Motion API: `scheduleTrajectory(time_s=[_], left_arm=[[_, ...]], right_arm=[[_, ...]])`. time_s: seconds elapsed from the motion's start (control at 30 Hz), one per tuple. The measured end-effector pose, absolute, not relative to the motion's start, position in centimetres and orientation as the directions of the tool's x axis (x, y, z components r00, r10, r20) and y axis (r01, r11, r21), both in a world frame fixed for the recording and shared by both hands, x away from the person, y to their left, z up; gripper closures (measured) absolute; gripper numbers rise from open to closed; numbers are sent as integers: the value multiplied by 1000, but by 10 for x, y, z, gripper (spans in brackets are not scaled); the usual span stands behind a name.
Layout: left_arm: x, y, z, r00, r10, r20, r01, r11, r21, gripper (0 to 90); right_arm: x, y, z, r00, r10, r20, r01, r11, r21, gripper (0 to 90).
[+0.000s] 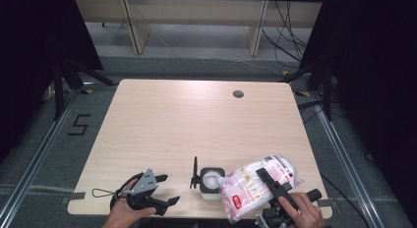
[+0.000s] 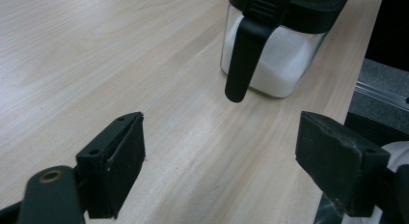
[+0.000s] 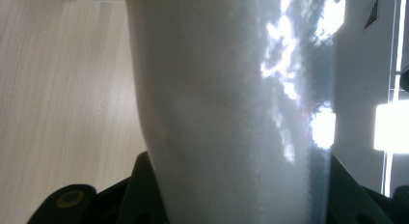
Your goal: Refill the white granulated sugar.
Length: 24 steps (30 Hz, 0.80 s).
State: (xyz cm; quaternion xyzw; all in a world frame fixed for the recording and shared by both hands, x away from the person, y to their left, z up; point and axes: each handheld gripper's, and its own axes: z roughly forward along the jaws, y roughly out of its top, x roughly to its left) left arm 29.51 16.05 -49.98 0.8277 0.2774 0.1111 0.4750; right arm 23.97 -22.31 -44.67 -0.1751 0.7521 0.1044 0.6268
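Your right claw (image 1: pixel 273 185) is clamped on a clear plastic bag (image 1: pixel 255 186) of white granules with red print on its side. In the right gripper view its two jaws press in on the bag (image 3: pixel 226 108) from both sides, with the bag's white bulk rising between them. In the high view the bag lies tilted over the front right part of the table (image 1: pixel 196 125), its narrow end pointing left and reaching the open mouth of a small square jar (image 1: pixel 212 181).

That jar stands upright near the table's front edge, between your two hands. It is clear glass with a black collar, partly filled with white granules, and its black lid (image 1: pixel 194 174) stands hinged up on its left side. In the left gripper view the jar (image 2: pixel 270 60) stands ahead of the jaws, with a black lever hanging down its near face.

Your left claw (image 1: pixel 164 189) is spread wide and holds nothing; in the left gripper view bare table (image 2: pixel 96 64) lies between the jaws. It sits low over the front left of the table, near the jar but apart from it. Farther back, the table has a round cable hole (image 1: pixel 238 94).
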Motion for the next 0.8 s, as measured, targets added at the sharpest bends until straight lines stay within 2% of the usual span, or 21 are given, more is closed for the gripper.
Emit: scheduleTrajectory(time_s=[0.07, 0.2, 0.33, 0.37, 0.4, 0.43, 0.47, 0.5, 0.53, 0.57, 0.63, 0.67, 0.7, 0.77, 0.8], left_arm=[[294, 160, -500, 820, 564, -91, 358, -382, 852, 173], [296, 161, -499, 833, 549, -69, 334, -399, 854, 174], [295, 160, -500, 825, 560, -84, 349, -386, 854, 174], [295, 161, -499, 829, 555, -70, 338, -397, 853, 174], [294, 161, -499, 822, 564, -79, 349, -389, 852, 174], [294, 160, -499, 819, 567, -85, 354, -384, 853, 173], [294, 161, -499, 820, 567, -80, 354, -392, 849, 173], [295, 160, -500, 823, 561, -88, 352, -383, 854, 174], [294, 160, -500, 820, 564, -96, 358, -375, 855, 173], [295, 160, -499, 823, 562, -85, 351, -385, 853, 174], [294, 160, -500, 821, 563, -89, 355, -383, 853, 174], [294, 159, -500, 819, 566, -99, 362, -375, 853, 174], [294, 159, -500, 818, 566, -99, 363, -374, 854, 173], [295, 161, -499, 824, 563, -66, 351, -415, 839, 174], [295, 161, -499, 823, 563, -71, 352, -408, 843, 174]], right_arm=[[240, -224, -445, -142, -144, -979, -395, 915, -77, 634], [242, -227, -444, -166, -112, -980, -391, 920, -39, 636], [245, -233, -441, -236, -2, -972, -391, 916, 93, 642], [246, -234, -439, -225, -10, -974, -392, 916, 81, 643], [246, -236, -442, -259, 38, -965, -367, 921, 135, 645], [247, -238, -442, -264, 45, -963, -363, 921, 143, 646], [249, -238, -437, -231, -22, -973, -388, 919, 71, 647], [248, -240, -444, -274, 73, -959, -339, 926, 168, 648], [250, -240, -440, -257, 31, -966, -354, 927, 124, 649], [252, -241, -439, -261, 31, -965, -358, 925, 126, 650], [253, -243, -440, -277, 56, -959, -345, 926, 153, 651], [252, -244, -445, -305, 117, -945, -317, 923, 216, 652], [254, -244, -443, -298, 81, -951, -331, 926, 183, 653], [255, -244, -446, -320, 127, -939, -303, 925, 228, 654], [259, -244, -442, -304, 98, -948, -320, 927, 198, 654]])
